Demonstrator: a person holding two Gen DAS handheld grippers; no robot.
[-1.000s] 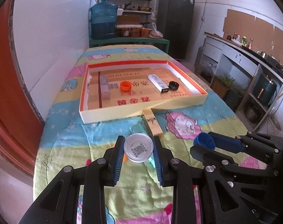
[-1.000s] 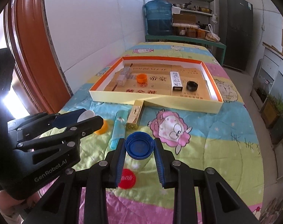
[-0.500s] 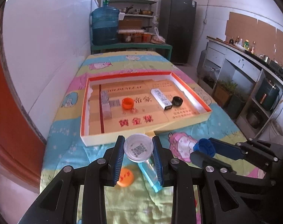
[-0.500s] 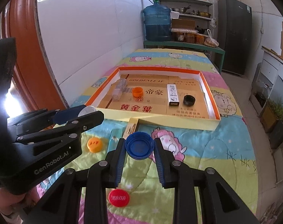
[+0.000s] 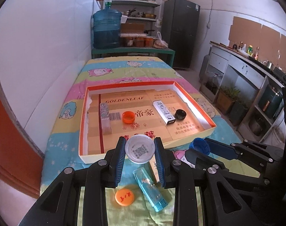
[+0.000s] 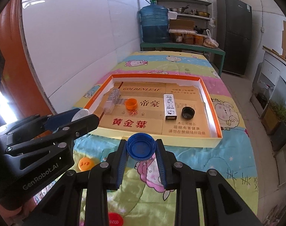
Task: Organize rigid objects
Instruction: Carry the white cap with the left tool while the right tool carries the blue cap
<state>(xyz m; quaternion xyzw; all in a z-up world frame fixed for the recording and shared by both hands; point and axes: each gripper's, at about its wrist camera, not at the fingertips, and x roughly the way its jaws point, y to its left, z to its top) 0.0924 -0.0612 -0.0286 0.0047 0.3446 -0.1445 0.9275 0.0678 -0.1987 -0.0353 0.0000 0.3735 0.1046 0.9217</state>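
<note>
Left wrist view: the left gripper projects from 6 o'clock toward 12 o'clock, its blue-padded fingers closed narrowly on a white cap whose open side, printed with a square code, faces the camera; the cap is held aloft in front of the near wall of the tray. On the tray floor lie a clear block at 10 o'clock, an orange cap near centre, a white case and a black cap at 2 o'clock. On the quilt beneath the fingers lie a flat orange lid at 7 o'clock and a pale blue lighter at 5 o'clock, beside a partly hidden tan box. The right gripper enters from 3 o'clock, clamped on a blue cap. Right wrist view: the right gripper likewise points toward 12 o'clock, its fingers narrowly closed on the blue cap, open side to the camera, held just before the tray's near wall. The left gripper reaches in from 9 o'clock, level with it, the white cap edge-on between its fingers. The flat orange lid lies on the quilt at 8 o'clock and a red lid at 6 o'clock.
</note>
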